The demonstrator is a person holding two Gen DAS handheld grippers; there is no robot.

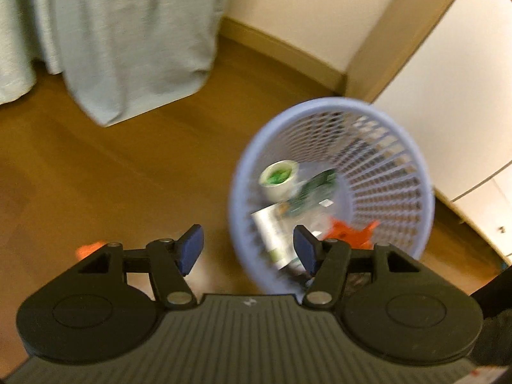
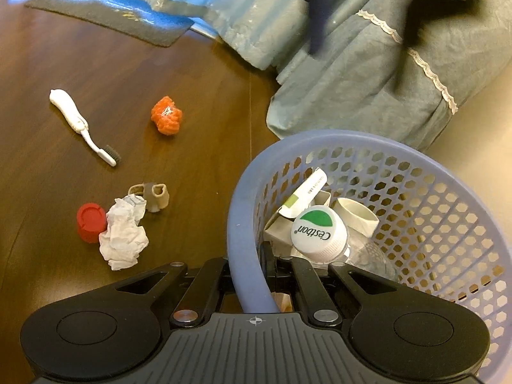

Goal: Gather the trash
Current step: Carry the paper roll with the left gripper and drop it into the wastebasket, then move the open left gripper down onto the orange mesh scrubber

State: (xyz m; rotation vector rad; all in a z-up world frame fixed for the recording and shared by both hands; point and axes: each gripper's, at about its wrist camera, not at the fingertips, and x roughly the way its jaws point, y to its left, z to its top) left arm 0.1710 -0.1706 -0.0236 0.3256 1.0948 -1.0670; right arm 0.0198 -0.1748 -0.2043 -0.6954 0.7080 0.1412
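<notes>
A lavender mesh basket stands on the wooden floor, holding a white cup with green inside, a green packet, a white carton and an orange scrap. My left gripper hovers open over its near rim, nothing between the blue pads. My right gripper is shut on the basket's rim; a capped clear bottle lies inside. On the dark floor lie an orange crumpled ball, a white toothbrush, a red cap, crumpled white paper and a beige piece.
A pale curtain hangs to the floor at the back left. A white cabinet stands right of the basket. Grey-green cloth with lace trim lies heaped behind the basket, and a dark mat lies at the far left.
</notes>
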